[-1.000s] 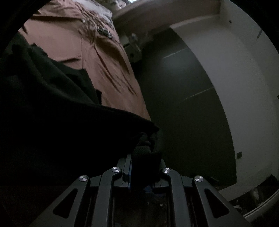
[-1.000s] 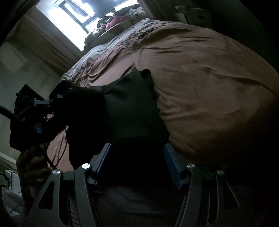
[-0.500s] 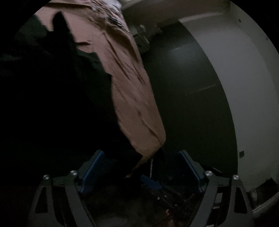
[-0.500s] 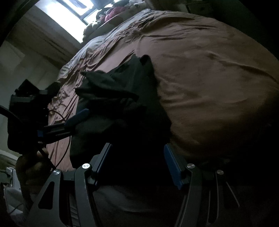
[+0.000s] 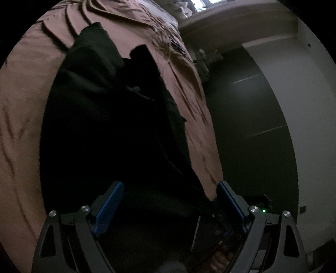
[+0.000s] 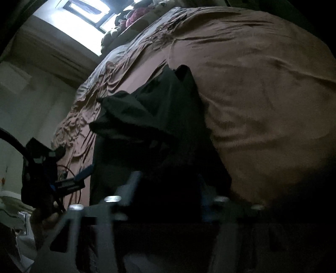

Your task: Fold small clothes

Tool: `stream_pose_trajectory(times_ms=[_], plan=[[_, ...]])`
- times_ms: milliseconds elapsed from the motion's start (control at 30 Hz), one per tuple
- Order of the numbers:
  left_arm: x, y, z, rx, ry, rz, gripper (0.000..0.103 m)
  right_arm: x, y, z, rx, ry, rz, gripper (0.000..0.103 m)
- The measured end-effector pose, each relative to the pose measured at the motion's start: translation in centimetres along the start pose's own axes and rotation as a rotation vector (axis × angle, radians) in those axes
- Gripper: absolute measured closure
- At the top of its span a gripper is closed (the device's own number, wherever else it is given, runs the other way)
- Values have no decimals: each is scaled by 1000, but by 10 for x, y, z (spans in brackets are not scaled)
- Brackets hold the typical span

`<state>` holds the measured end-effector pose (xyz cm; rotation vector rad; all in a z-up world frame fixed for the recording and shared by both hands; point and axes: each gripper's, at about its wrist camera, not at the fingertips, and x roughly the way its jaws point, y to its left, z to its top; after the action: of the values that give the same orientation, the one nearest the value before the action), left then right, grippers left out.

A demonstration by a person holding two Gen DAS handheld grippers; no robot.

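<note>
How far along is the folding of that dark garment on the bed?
Done: one flap of the dark garment looks turned over onto itself on the brown bedspread. In hand: the left gripper has just been opening, gripping nothing; the right gripper has just been closing around cloth, grip too blurred to confirm. Left: it looks lumpy; more folds seem needed.

My right gripper (image 6: 168, 187): motion-blurred, jaws just been closing, pads lost in dark, can't tell if they press the black garment (image 6: 163, 117). Garment's near edge hidden behind gripper body in both views; folds unreadable in shadow. Left gripper (image 6: 69, 178) cut off at right cam's frame edge. Stuff by window (image 6: 134, 19) too small to ID.
</note>
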<state>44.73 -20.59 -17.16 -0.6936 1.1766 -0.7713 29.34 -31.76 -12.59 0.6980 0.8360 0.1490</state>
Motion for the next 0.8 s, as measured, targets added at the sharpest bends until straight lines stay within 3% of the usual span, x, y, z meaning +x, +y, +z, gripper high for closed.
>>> stream_pose_trajectory(times_ms=[233, 433, 600, 633, 733, 767, 800], plan=[[-7, 7, -1, -1, -8, 13, 12, -16, 0, -9, -30, -42, -45, 95], [-36, 25, -10, -12, -49, 74, 12, -9, -12, -22, -9, 8, -98, 95], [-43, 42, -13, -38, -59, 110, 12, -22, 10, -21, -110, 8, -142, 93], [-44, 46, -13, -43, -60, 112, 12, -28, 19, -19, -144, 2, -167, 89], [-44, 52, -16, -56, -61, 117, 13, -40, 34, -13, -214, -30, -227, 60], [-45, 55, -17, -60, -57, 116, 13, -45, 40, -10, -245, -49, -224, 45], [-45, 56, -18, -63, -53, 113, 13, -48, 44, -9, -265, -59, -222, 40]])
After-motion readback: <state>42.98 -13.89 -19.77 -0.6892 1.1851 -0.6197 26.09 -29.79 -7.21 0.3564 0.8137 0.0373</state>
